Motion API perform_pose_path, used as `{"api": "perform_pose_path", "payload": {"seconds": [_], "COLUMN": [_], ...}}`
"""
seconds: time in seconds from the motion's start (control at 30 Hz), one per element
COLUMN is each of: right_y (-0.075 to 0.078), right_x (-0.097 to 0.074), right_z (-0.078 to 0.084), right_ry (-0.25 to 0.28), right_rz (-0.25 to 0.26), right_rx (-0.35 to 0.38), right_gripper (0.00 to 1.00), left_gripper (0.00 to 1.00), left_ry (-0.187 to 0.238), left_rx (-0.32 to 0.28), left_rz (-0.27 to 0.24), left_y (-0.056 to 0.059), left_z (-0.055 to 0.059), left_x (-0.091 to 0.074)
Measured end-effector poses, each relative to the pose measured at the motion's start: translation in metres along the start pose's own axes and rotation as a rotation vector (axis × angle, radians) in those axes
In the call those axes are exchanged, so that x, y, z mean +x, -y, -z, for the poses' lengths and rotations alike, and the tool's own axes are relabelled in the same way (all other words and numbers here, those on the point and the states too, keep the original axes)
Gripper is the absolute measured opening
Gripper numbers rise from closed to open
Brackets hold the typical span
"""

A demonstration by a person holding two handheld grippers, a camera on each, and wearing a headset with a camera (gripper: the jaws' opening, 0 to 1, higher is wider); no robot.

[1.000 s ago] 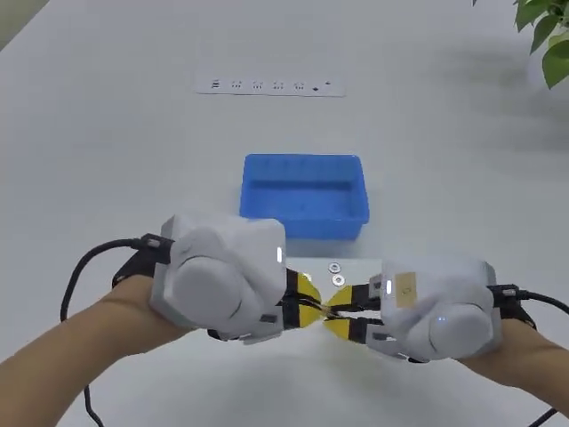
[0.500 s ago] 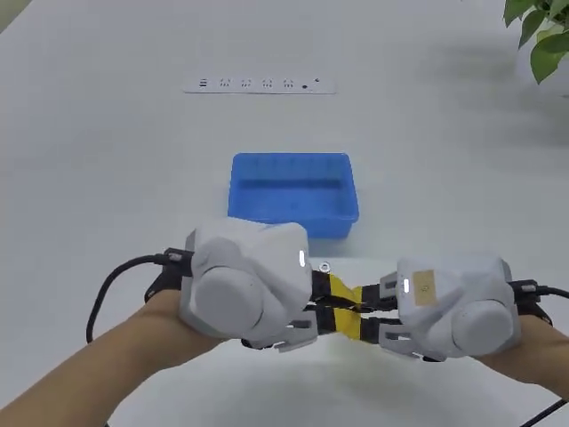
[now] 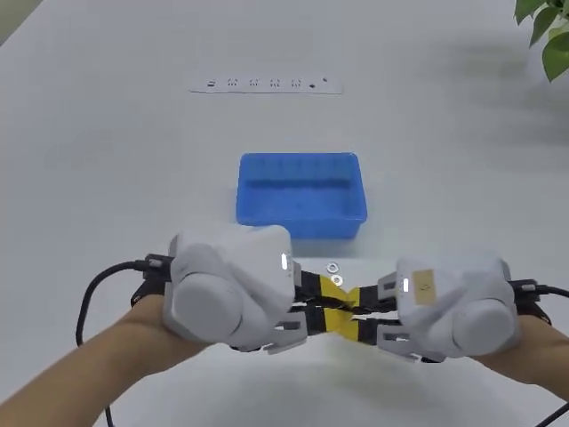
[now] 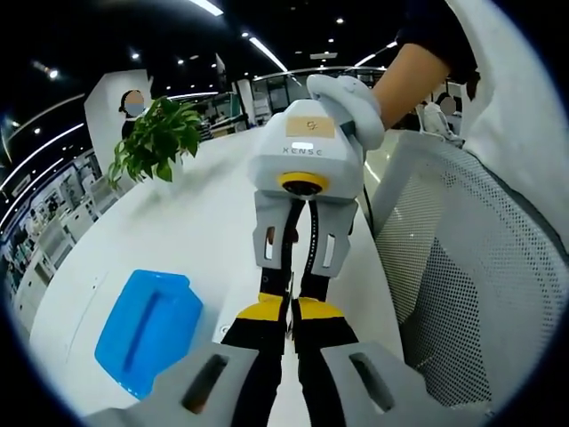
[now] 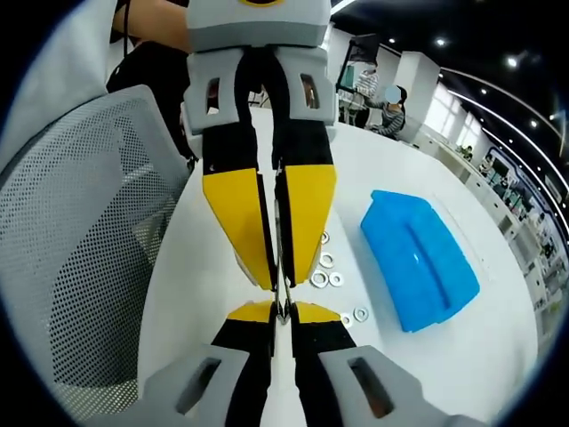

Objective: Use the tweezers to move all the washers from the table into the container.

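Low in the head view my left gripper (image 3: 322,301) and right gripper (image 3: 354,313) meet tip to tip just above the table. In the right gripper view thin metal tweezers (image 5: 281,245) run between the left gripper's yellow pads (image 5: 238,213) down into my right gripper's jaws, which are closed on them. Both grippers look shut on the tweezers. Several silver washers (image 5: 327,278) lie on the white table right beside the tips, and two of these washers (image 3: 334,274) lie just beyond them. The blue container (image 3: 302,196) stands behind them with nothing in it.
A white power strip (image 3: 267,84) lies far back on the table. Plant leaves (image 3: 547,36) hang over the back right corner. A grey mesh chair (image 4: 462,294) sits at the table's near side, by the person's body.
The grippers stay tip to tip on the tweezers. The left gripper has eased slightly left, so two washers hidden half a second ago lie uncovered. The head camera shifted a little.
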State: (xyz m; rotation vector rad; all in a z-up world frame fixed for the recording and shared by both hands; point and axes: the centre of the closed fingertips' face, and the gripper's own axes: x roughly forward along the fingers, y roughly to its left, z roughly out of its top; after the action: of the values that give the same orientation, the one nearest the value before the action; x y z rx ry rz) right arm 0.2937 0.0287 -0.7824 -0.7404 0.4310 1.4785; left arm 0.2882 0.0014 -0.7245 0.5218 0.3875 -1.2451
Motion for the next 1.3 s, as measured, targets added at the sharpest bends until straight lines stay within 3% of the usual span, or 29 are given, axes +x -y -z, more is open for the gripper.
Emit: {"api": "perform_pose_path", "payload": {"seconds": [0.23, 0.33, 0.7, 0.97, 1.3], "right_y": [0.000, 0.000, 0.004, 0.002, 0.000], "right_x": [0.000, 0.000, -0.006, -0.005, -0.004], "right_z": [0.000, 0.006, 0.009, 0.012, 0.016], "right_ry": [-0.009, -0.030, 0.001, 0.004, 0.004], "right_rz": [0.013, 0.024, 0.075, 0.078, 0.082], "right_rx": [0.024, 0.027, 0.118, 0.154, 0.182], "right_gripper": [0.11, 0.17, 0.27, 0.30, 0.31], "left_gripper": [0.07, 0.07, 0.07, 0.07, 0.07], "left_ry": [0.007, 0.010, 0.009, 0.038, 0.035], "left_rx": [-0.018, -0.036, -0.060, -0.063, -0.063], "left_rz": [-0.018, -0.031, -0.087, -0.087, -0.058], "left_y": [-0.003, -0.006, -0.023, -0.037, -0.035], "left_z": [0.002, 0.007, 0.021, 0.018, 0.019], "left_x": [-0.006, -0.013, -0.040, -0.041, -0.035]}}
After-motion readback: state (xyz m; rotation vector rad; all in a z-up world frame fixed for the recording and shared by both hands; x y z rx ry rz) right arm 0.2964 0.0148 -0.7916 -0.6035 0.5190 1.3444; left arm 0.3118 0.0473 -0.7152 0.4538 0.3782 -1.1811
